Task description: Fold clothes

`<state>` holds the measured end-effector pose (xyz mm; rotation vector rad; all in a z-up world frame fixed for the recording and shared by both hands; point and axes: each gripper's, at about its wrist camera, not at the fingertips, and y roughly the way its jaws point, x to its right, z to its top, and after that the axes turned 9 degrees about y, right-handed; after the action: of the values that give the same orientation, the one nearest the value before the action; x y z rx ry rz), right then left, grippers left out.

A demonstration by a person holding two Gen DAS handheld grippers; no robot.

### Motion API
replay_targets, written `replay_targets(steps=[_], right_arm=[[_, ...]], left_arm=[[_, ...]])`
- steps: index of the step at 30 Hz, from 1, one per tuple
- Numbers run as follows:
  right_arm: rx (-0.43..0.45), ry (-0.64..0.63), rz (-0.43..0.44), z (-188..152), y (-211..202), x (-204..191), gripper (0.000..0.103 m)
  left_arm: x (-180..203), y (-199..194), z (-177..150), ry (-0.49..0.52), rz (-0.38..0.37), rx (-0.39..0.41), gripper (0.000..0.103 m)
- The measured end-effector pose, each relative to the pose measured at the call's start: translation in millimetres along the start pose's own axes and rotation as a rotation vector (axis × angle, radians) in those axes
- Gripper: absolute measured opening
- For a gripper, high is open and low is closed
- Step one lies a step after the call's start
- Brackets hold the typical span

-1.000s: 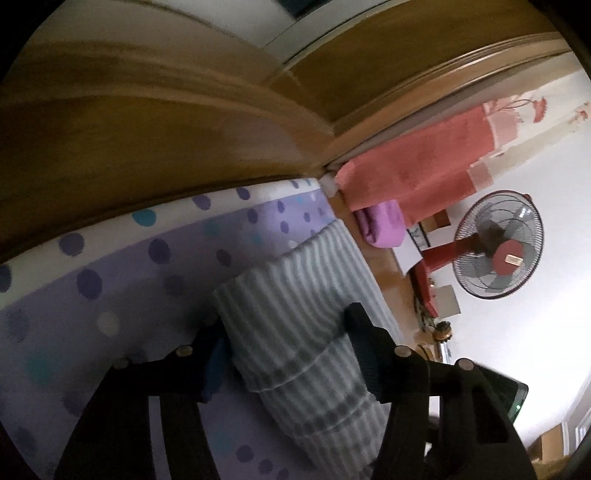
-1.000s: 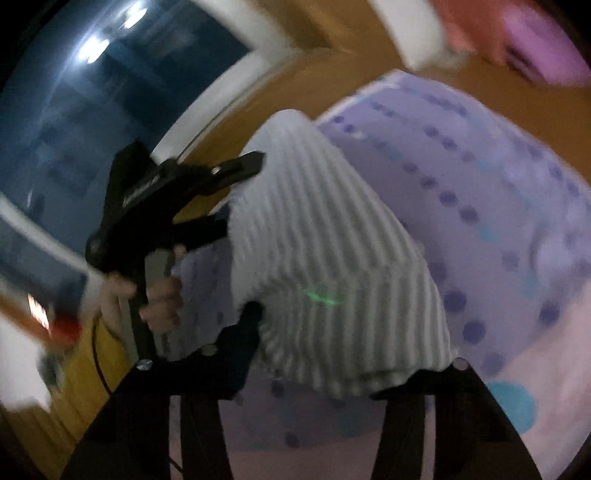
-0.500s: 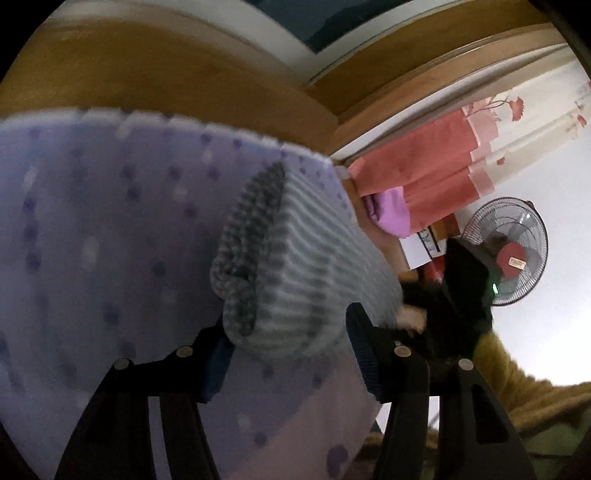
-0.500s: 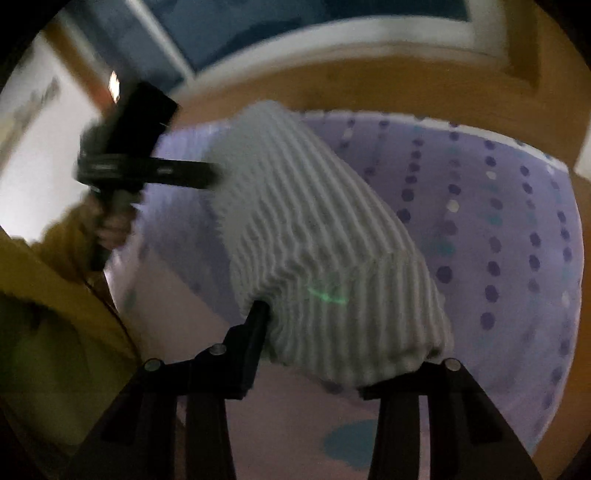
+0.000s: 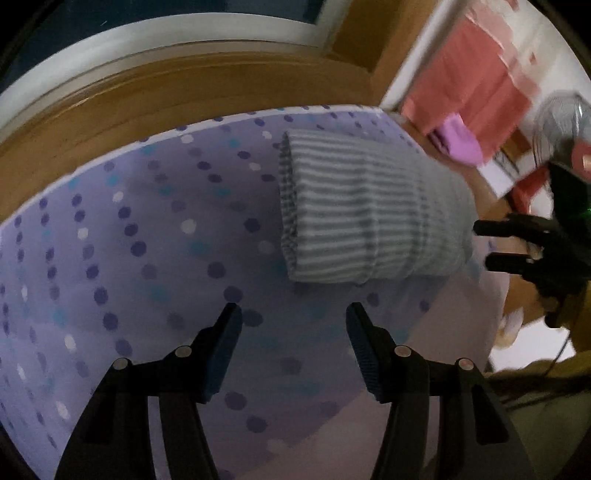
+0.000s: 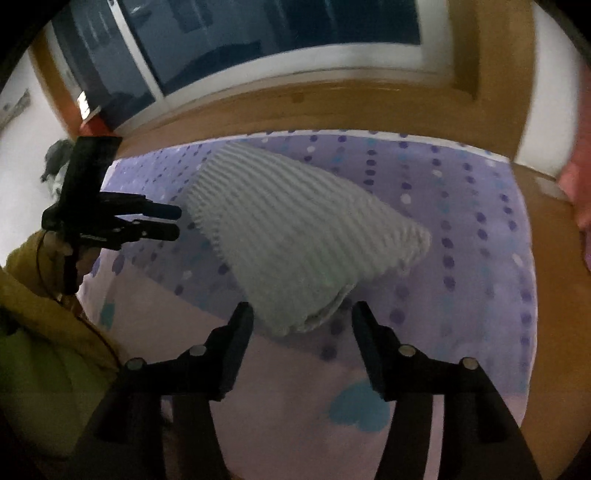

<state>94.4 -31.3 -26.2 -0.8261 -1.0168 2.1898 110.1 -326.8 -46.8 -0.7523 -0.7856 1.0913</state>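
A folded grey-and-white striped garment (image 5: 369, 214) lies as a thick bundle on the purple dotted sheet (image 5: 129, 240). My left gripper (image 5: 293, 317) stands open, drawn back from the bundle with only sheet between its fingers. Off the bundle's right end, the left wrist view shows my right gripper (image 5: 482, 244). In the right wrist view the garment (image 6: 295, 236) reaches toward my right gripper (image 6: 303, 314). Its jaws are opening, and the bundle's near end sits between the fingertips with gaps on both sides. My left gripper (image 6: 177, 222) shows at the bundle's far left end.
A wooden frame (image 5: 184, 96) borders the sheet's far edge below a dark window (image 6: 258, 33). A red curtain (image 5: 476, 77), a pink cloth (image 5: 458, 140) and a fan (image 5: 561, 122) stand at the right. A yellow sleeve (image 6: 33, 295) fills the left side.
Both grippers held the bundle's ends before. The left one has let go and pulled back; the right one has opened off its end. The bundle now rests on the sheet.
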Motion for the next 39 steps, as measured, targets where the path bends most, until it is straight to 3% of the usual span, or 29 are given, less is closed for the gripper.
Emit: replay_targets(steps=[5,8,10,12,14,18,20,23,28,31,35,39], right_arm=[[0.062,0.054,-0.135,-19.5,17.8,-35.7,0.058],[0.054,0.067,-0.195,-17.8,37.2,-47.9,0.058],[0.045,0.047,-0.244,-13.2,50.9,-54.8,0.058],[0.059,0.020,-0.290,-8.1,58.7,-57.9,0.058],[0.046,-0.013,-0.333,-0.7,64.5,-58.8,0.034],[0.003,-0.137,-0.390,8.0,60.9,-63.9,0.018],[-0.023,-0.200,-0.413,8.4,57.6,-67.2,0.011],[-0.055,-0.266,-0.473,2.9,55.3,-64.8,0.005],[-0.077,-0.302,-0.505,-6.1,64.4,-61.4,0.005],[-0.046,-0.249,-0.497,-10.7,53.8,-60.2,0.006],[0.045,-0.220,-0.500,-18.6,19.8,-67.9,0.009],[0.093,-0.363,-0.494,-8.4,27.1,-90.0,0.009]], left_arm=[[5.8,13.0,8.9,0.149,-0.003,0.026,0.058],[4.2,24.3,16.2,0.175,-0.022,0.044,0.057],[1.2,32.0,18.7,0.190,-0.044,0.047,0.049],[3.4,37.5,21.6,0.218,-0.065,0.053,0.028],[9.6,39.1,24.9,0.272,-0.060,0.053,0.021],[2.7,26.5,34.1,0.307,-0.050,0.065,0.004],[-5.6,23.2,34.9,0.311,-0.026,0.051,0.001],[-15.7,19.0,30.8,0.301,-0.029,0.025,0.001],[-3.2,20.2,23.7,0.309,-0.064,0.005,0.001],[2.4,6.6,15.0,0.291,-0.091,0.002,0.001],[19.0,-17.9,8.2,0.341,-0.083,0.026,0.001],[48.7,-17.7,24.0,0.422,-0.130,0.087,0.003]])
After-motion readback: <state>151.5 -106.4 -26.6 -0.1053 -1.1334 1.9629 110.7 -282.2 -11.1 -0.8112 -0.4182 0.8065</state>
